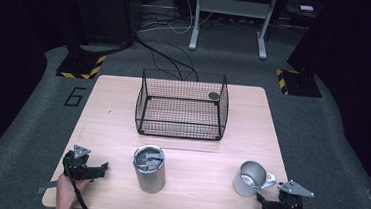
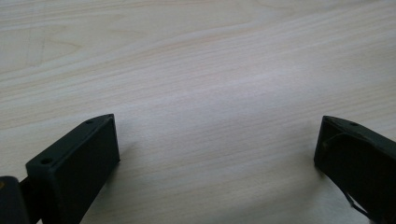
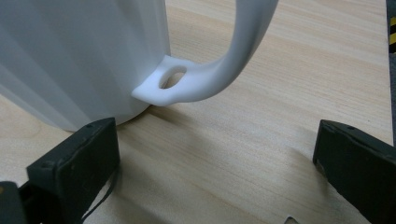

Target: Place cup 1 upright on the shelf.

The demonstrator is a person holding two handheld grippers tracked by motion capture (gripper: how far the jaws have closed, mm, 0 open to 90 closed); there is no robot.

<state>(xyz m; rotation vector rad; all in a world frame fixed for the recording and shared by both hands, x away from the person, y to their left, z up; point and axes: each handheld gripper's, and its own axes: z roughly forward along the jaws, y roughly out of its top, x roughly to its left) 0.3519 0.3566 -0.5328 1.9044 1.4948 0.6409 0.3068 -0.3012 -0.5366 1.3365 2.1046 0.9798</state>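
At the near left corner of the worktop (image 1: pixel 121 124), the left tongs (image 1: pixel 99 170) rest low in a hand (image 1: pixel 68 193), jaws pointing right toward the steel tumbler (image 1: pixel 149 169). In the left gripper view the left tongs (image 2: pixel 217 144) stand wide apart over bare wood, with nothing between the jaws. The tumbler stands upright near the front edge, left of centre and well apart from those tongs, its lid fitted on top. Beyond it, at the middle of the worktop toward the far side, sits a black wire basket (image 1: pixel 182 104), open at the top. To the right, the white mug (image 1: pixel 251 179) stands upright near the front edge, its handle (image 1: pixel 270 180) turned right. The right tongs (image 1: pixel 262 201) lie just beside it at the near right corner. In the right gripper view the right tongs (image 3: pixel 217 144) are spread apart, the left jaw close against the mug (image 3: pixel 84 56) base, and the handle (image 3: pixel 219 70) arches above the gap.
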